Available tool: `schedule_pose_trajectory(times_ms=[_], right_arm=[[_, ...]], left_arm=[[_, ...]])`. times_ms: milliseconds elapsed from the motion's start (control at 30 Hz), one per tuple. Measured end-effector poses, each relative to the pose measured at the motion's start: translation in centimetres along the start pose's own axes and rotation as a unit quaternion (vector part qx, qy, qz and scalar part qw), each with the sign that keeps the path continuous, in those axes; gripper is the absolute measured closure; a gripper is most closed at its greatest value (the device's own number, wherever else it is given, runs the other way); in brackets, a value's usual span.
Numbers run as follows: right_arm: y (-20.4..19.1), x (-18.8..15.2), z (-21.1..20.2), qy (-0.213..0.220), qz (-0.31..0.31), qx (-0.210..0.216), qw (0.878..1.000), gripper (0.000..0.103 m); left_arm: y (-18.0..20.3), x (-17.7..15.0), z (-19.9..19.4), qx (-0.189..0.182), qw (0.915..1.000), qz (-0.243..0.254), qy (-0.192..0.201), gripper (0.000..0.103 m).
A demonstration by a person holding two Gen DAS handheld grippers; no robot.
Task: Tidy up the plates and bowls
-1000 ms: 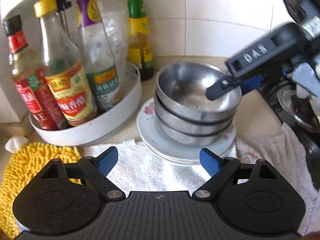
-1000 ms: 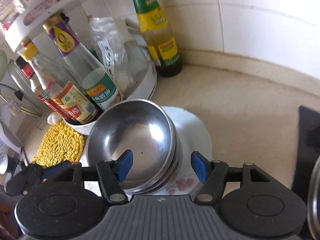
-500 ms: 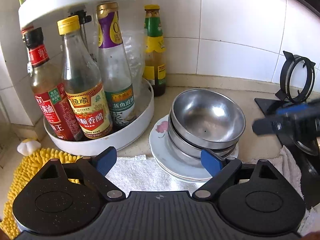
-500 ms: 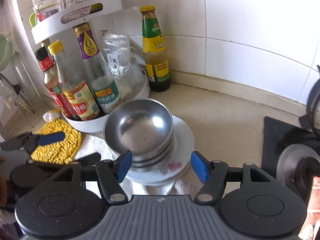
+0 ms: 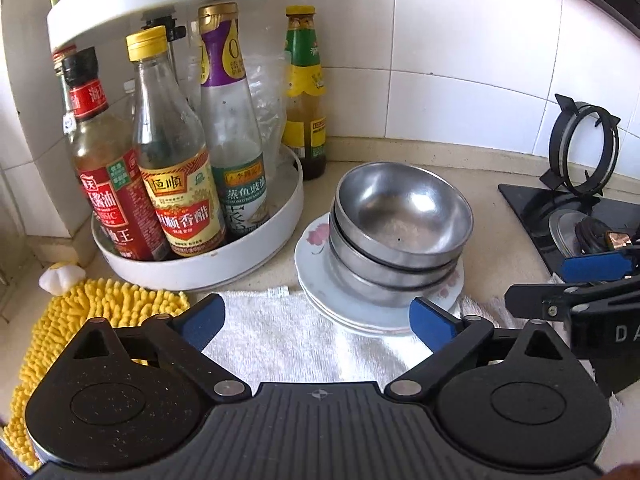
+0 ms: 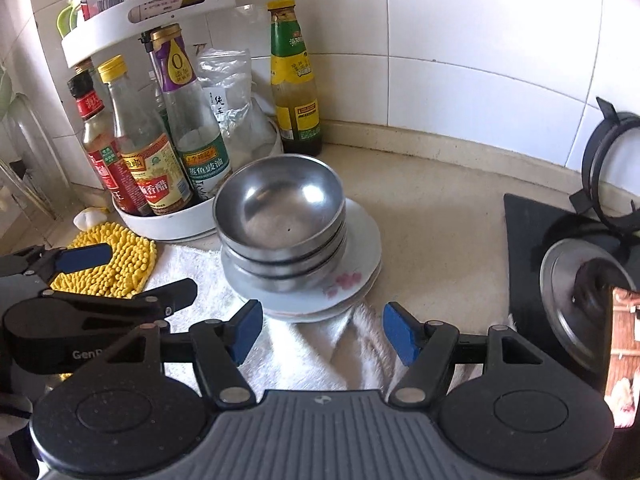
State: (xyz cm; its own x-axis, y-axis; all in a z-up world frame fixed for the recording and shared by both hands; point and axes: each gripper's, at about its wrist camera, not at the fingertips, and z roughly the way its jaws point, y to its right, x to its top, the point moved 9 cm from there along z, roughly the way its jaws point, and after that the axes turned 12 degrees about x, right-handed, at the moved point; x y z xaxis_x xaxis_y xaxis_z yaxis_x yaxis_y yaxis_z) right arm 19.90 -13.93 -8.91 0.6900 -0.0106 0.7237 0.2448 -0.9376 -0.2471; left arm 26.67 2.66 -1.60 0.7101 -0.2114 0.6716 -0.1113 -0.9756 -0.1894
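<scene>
Three steel bowls [image 5: 400, 236] sit nested on a stack of white plates [image 5: 320, 300], which appears to hold three, just right of the white bottle rack [image 5: 200, 264]; the plates' near edge overlaps a white towel [image 5: 292, 340]. Left gripper [image 5: 318, 320] and right gripper [image 6: 322, 330] both gape wide, holding nothing, just short of the plates.
</scene>
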Motion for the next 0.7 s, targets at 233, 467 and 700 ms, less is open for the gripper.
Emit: schedule_pose_trajectory(times_ms=[233,467,700], right_arm=[[-0.3,-1.7,-0.1,0.004,0.027,0.005,1.0,0.017],[-0.7,-2.4,-0.8,0.013,0.045,0.006,0.999,0.015],[-1.4,-3.0,-1.6,0.021,0.047,0.004,0.999,0.012]], left_arm=[[-0.3,-0.9,-0.7,-0.004,1.0,-0.004,0.001,0.0],[-0.8,-1.1,-1.4,-0.012,0.9998,-0.014,0.0,0.0],[-1.0,-1.6,-2.0,-0.018,0.9996,-0.021,0.0,0.0]])
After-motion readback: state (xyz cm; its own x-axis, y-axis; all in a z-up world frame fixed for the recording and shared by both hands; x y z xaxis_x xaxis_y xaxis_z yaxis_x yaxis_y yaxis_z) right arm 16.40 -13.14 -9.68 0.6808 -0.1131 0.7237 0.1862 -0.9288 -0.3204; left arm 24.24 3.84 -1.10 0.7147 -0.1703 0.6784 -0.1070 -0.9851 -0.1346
